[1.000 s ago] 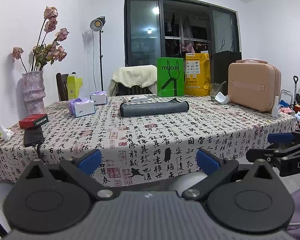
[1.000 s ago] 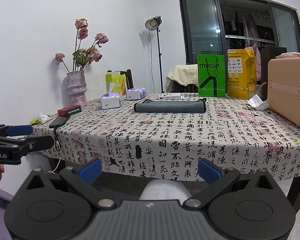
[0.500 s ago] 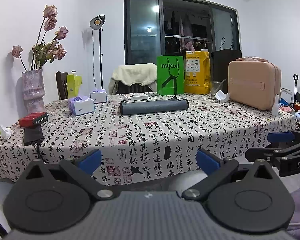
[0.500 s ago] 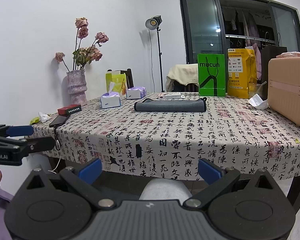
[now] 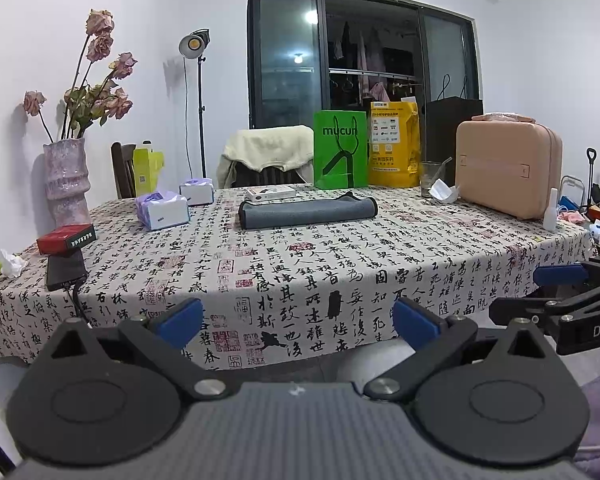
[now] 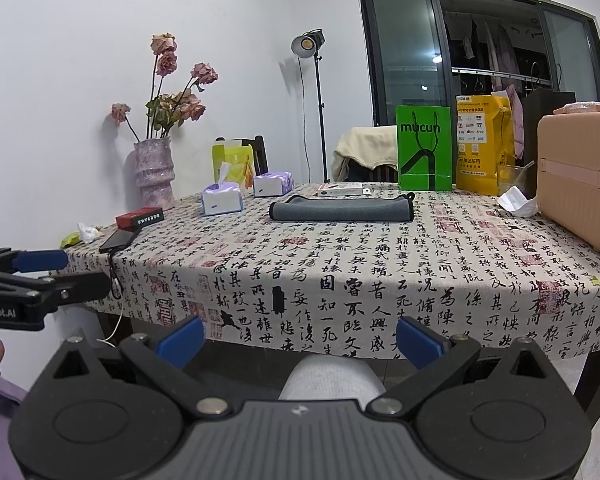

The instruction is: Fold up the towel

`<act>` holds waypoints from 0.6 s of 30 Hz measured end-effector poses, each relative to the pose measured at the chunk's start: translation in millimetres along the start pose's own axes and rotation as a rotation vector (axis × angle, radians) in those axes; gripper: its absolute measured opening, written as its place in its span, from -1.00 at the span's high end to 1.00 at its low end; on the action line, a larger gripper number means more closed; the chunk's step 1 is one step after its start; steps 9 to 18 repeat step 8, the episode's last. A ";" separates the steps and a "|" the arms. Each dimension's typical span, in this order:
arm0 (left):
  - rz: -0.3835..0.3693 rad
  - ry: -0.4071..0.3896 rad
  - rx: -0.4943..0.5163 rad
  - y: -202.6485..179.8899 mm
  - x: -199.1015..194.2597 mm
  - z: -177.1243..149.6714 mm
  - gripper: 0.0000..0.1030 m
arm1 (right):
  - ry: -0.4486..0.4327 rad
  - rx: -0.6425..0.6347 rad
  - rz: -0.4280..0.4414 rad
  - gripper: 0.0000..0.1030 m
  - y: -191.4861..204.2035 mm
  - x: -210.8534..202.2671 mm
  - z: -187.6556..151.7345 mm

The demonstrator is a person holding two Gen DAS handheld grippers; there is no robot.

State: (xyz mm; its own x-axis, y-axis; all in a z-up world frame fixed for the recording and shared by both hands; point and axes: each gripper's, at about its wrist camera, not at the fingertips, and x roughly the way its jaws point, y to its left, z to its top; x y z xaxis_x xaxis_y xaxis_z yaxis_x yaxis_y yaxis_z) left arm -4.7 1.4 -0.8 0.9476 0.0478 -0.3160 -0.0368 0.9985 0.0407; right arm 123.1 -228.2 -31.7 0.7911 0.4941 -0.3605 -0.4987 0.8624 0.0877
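Blue pads tip my left fingers (image 5: 180, 316) and right fingers (image 6: 180, 338), both pairs spread wide, gripping nothing, below the near tabletop (image 5: 340, 272) edge. Well beyond them the grey towel (image 5: 306, 213) lies mid-tabletop, already in a flat band, long axis crosswise, before the green bag (image 5: 340, 150).

Both claws (image 5: 296, 320) (image 6: 298, 338) agape, empty.
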 end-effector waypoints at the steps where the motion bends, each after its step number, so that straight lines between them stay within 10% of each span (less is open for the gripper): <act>1: 0.000 0.000 0.000 0.0 0.0 0.0 -1.00 | 0.001 0.000 0.000 -1.00 0.2 0.0 -0.5; 18: 0.000 0.002 0.000 0.0 0.1 0.3 -1.00 | 0.002 0.000 0.000 -1.00 1.3 0.9 -1.7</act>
